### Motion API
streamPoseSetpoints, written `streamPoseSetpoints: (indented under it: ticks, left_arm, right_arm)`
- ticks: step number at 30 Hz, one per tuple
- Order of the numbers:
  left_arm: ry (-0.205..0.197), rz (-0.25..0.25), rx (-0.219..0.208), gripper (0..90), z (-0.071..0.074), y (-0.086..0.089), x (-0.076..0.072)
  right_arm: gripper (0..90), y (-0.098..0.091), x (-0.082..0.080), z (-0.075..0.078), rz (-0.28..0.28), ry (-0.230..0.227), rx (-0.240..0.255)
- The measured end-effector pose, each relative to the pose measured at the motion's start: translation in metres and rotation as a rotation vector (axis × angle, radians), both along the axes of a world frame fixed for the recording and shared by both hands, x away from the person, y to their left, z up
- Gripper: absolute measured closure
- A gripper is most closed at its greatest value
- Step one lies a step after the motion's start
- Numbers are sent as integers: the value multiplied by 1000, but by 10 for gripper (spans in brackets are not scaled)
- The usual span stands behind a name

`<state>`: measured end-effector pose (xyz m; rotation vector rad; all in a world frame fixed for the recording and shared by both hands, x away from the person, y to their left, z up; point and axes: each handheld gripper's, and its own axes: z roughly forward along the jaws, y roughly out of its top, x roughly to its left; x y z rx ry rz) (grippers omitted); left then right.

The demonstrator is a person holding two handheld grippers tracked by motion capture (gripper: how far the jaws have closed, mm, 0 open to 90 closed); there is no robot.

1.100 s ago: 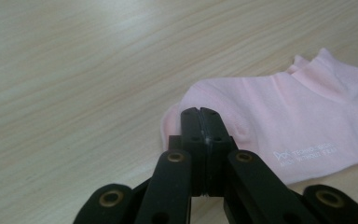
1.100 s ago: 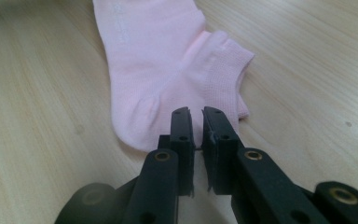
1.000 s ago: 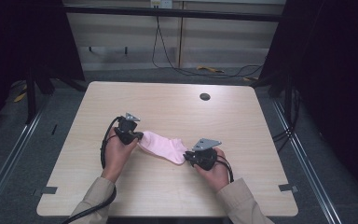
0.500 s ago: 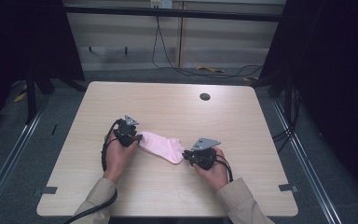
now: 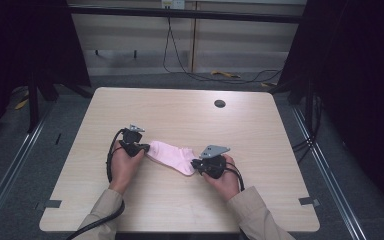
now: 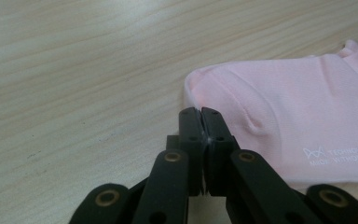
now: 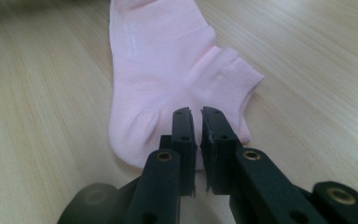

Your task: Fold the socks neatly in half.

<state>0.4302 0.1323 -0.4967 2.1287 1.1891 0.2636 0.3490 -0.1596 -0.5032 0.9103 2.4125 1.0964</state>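
Both grippers, left gripper (image 6: 200, 111) and right gripper (image 7: 195, 112), clenched over pink sock (image 5: 172, 156).

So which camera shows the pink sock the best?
The right gripper view: the pink sock lies there close up, cuff, heel and most of the foot plain. The high view shows the whole sock stretched between both grippers, but small. The left gripper view shows one end with white printed lettering.

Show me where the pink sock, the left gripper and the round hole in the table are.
pink sock (image 5: 172, 155), high view, middle of the fabric
left gripper (image 5: 144, 148), high view, jaw tips
round hole (image 5: 219, 103), high view, its centre
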Motion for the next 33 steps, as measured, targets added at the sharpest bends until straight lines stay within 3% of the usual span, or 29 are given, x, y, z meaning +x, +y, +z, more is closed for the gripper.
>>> streamPoseSetpoints:
  ticks: [2,7,15,22,33]
  left_arm:
    - [3,-3,-3,889,4,1,-1]
    - [-34,-30,-35,890,26,-2,-7]
    - [-89,-147,-69,890,61,-32,-24]
    - [-79,-216,-81,890,64,-59,-32]
    - [-56,-289,-45,890,59,-96,-38]
  right_arm:
    - [841,1,-1,-1,0,3,-2]
    - [846,1,-1,-2,0,4,-1]
    - [849,1,-1,-2,-3,8,-1]
    - [849,2,-2,-2,-6,3,-5]
    - [846,2,-2,-2,-6,0,-6]
